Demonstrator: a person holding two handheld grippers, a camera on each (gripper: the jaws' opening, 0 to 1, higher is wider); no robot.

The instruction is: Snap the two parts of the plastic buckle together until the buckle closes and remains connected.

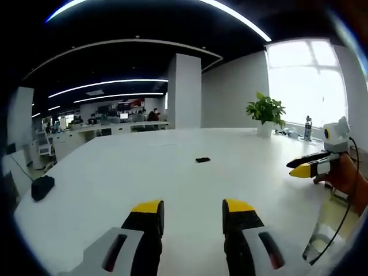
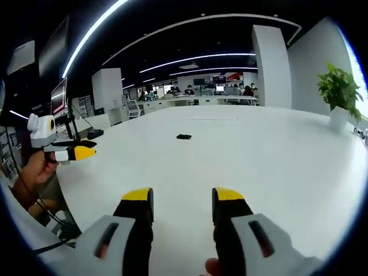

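In the left gripper view your left gripper (image 1: 193,214) rises from the bottom middle of the frame, its yellow-tipped jaws spread wide with bare white table (image 1: 115,172) between them; it holds nothing and touches nothing. In the right gripper view your right gripper (image 2: 181,202) stands the same way at the bottom middle, jaws parted, nothing between them, white surface showing through the gap.

Each claw also shows in the other's view. At the right edge of the left gripper view the right gripper appears side-on with a hand (image 1: 345,175) behind it, its yellow tip pointing toward the frame's centre. At the left edge of the right gripper view the left gripper appears side-on, held by a hand (image 2: 34,172), yellow tip pointing right.

Beyond your jaws the buckle (image 1: 202,160) lies as a small dark piece on the table, just above centre in the left gripper view and at upper centre (image 2: 184,137) in the right gripper view. It is too small to tell whether its two parts are joined. Open tabletop lies all around it.

A dark object (image 1: 42,187) sits near the table's edge at the left of the left gripper view. Farther back a potted plant (image 1: 265,112) stands at the upper right, and a white pillar (image 1: 185,92) rises behind the table's far edge.
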